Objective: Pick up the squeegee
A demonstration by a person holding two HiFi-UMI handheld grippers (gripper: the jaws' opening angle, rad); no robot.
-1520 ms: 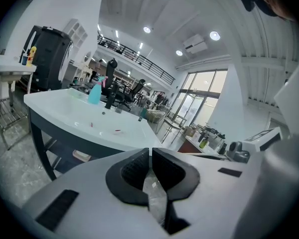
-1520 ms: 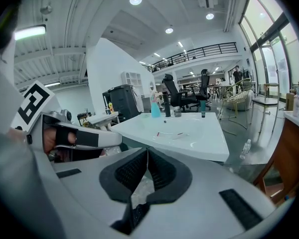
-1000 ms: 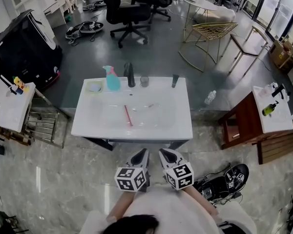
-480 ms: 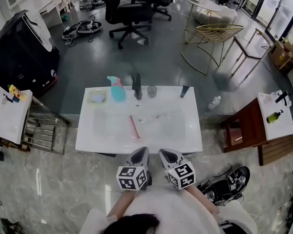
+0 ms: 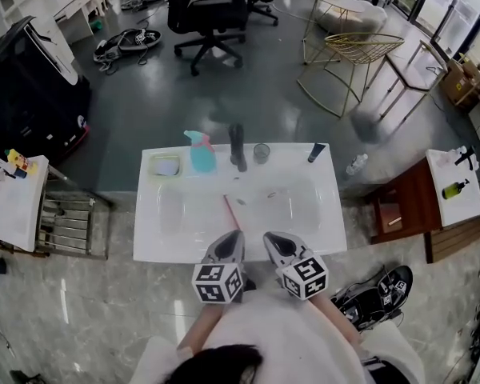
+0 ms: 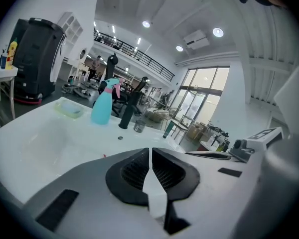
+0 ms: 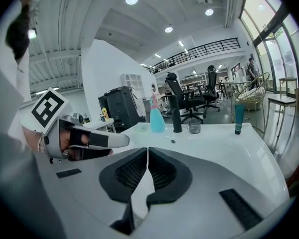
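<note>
The squeegee (image 5: 230, 212), thin with a pink-red handle, lies in the basin of the white sink (image 5: 152, 250), pointing roughly front to back. My left gripper (image 5: 230, 240) and right gripper (image 5: 270, 240) hover side by side over the sink's front edge, just short of the squeegee's near end. Both are shut with nothing between the jaws, as the left gripper view (image 6: 149, 151) and right gripper view (image 7: 147, 151) show. A small red bit of the squeegee (image 6: 103, 156) peeks past the left jaw. The right gripper view hides it behind the jaws.
Along the sink's back rim stand a teal spray bottle (image 5: 202, 152), a black faucet (image 5: 238, 148), a glass cup (image 5: 262, 152), a dark tube (image 5: 316, 152) and a soap dish (image 5: 166, 165). A side table (image 5: 12, 190) stands left, a wooden stool (image 5: 400, 206) right.
Both grippers have moved forward to the sink; their tips now reach over its front edge. The jaws stayed shut. The squeegee has not moved in the basin.
</note>
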